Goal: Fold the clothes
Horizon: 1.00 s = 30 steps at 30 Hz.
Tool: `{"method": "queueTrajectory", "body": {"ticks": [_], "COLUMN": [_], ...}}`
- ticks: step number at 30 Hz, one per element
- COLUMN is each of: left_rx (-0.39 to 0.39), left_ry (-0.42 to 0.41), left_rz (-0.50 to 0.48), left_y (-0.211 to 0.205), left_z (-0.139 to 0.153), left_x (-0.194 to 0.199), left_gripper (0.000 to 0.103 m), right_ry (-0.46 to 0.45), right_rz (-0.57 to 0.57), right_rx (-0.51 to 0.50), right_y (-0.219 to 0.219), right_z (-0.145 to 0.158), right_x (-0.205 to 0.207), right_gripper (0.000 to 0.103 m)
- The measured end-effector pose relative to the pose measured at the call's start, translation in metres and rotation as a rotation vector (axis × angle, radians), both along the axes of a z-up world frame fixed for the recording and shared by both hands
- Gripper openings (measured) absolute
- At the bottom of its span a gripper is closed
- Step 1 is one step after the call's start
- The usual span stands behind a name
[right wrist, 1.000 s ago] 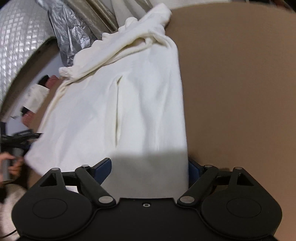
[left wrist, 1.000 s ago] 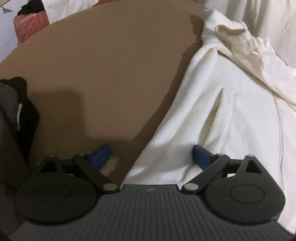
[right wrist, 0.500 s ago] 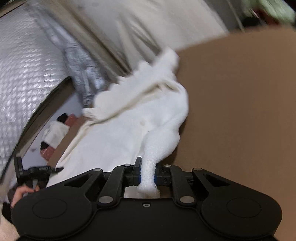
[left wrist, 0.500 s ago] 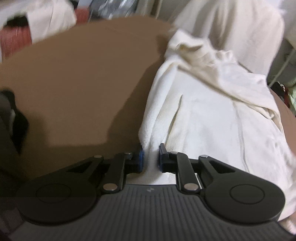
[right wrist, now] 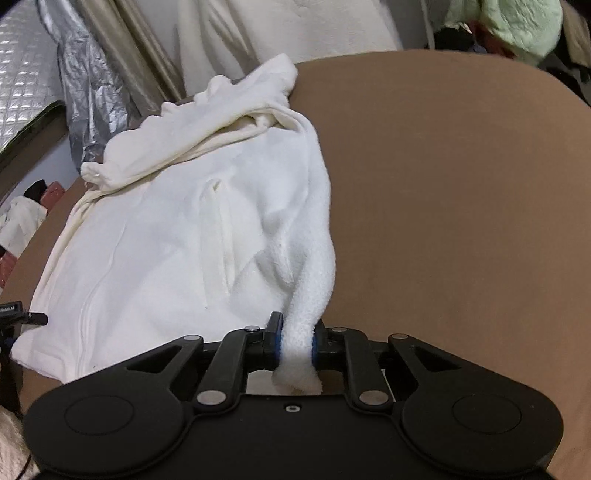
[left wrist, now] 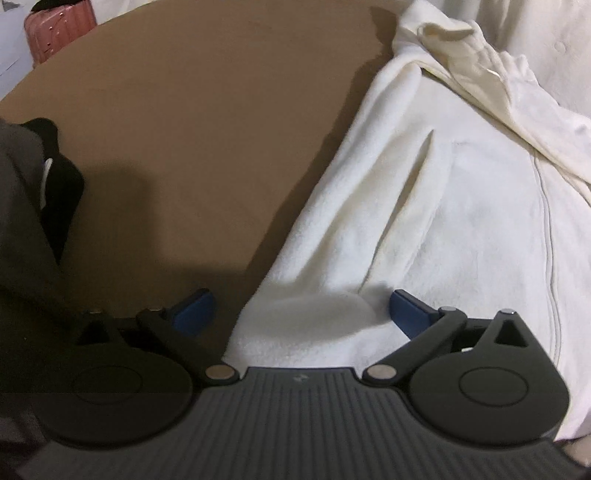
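Note:
A white fleece zip jacket [left wrist: 461, 221] lies spread on the brown table [left wrist: 203, 129]. My left gripper [left wrist: 301, 310] is open, its blue pads either side of the jacket's near left hem corner, which lies between them. In the right wrist view the same jacket [right wrist: 166, 236] lies to the left. My right gripper [right wrist: 297, 343] is shut on a bunched fold of the jacket's right hem edge, lifted a little off the table [right wrist: 461, 221].
A dark garment [left wrist: 33, 206] lies at the table's left edge. A pink suitcase [left wrist: 59, 29] stands beyond the table. White fabric [right wrist: 295, 26] and silver foil [right wrist: 85, 85] hang behind the table; a green garment [right wrist: 506, 22] is far right.
My left gripper shut on the hem half a second ago and has opened again, letting it go. My right gripper closed on the hem edge and still holds it.

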State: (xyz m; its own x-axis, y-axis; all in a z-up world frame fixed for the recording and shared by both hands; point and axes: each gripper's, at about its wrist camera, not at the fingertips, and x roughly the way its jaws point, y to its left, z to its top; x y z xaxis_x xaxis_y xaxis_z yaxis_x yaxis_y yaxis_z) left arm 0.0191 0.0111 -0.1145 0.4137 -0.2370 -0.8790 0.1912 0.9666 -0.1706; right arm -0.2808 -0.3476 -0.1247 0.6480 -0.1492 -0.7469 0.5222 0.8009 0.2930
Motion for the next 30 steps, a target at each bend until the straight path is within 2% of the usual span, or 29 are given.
{"method": "queueTrajectory", "body": {"ticks": [1, 3, 6, 8, 11, 13, 19, 28, 30], "left_rx": [-0.028, -0.102, -0.189, -0.294, -0.454, -0.450, -0.322, -0.246, -0.235], "left_ry": [-0.021, -0.063, -0.141, -0.163, -0.178, -0.169, -0.072, -0.081, -0.084], "left_rz": [-0.050, -0.113, -0.179, -0.198, -0.208, -0.206, -0.180, -0.192, -0.198], "left_y": [-0.003, -0.008, -0.012, -0.006, 0.005, 0.002, -0.014, -0.017, -0.016], "left_z": [0.005, 0.016, 0.032, 0.041, 0.053, 0.052, 0.025, 0.022, 0.023], "left_x": [-0.003, -0.009, -0.017, -0.019, -0.022, -0.019, -0.007, -0.008, -0.010], "left_gripper": [0.044, 0.015, 0.015, 0.015, 0.015, 0.015, 0.016, 0.017, 0.017], "right_ry": [0.005, -0.001, -0.022, -0.036, -0.057, -0.061, -0.032, -0.019, -0.019], "right_rz": [0.001, -0.022, -0.069, -0.100, -0.147, -0.139, -0.130, -0.130, -0.124], "right_rx": [-0.009, -0.024, -0.061, -0.085, -0.121, -0.147, -0.132, -0.094, -0.084], "right_y": [0.001, 0.000, 0.000, 0.000, -0.001, 0.002, -0.001, -0.007, -0.008], "right_z": [0.000, 0.001, 0.006, 0.009, 0.013, 0.015, 0.013, 0.007, 0.007], "right_x": [0.000, -0.003, -0.008, -0.011, -0.016, -0.015, -0.010, -0.009, -0.009], "right_gripper": [0.019, 0.019, 0.019, 0.015, 0.015, 0.015, 0.015, 0.016, 0.019]}}
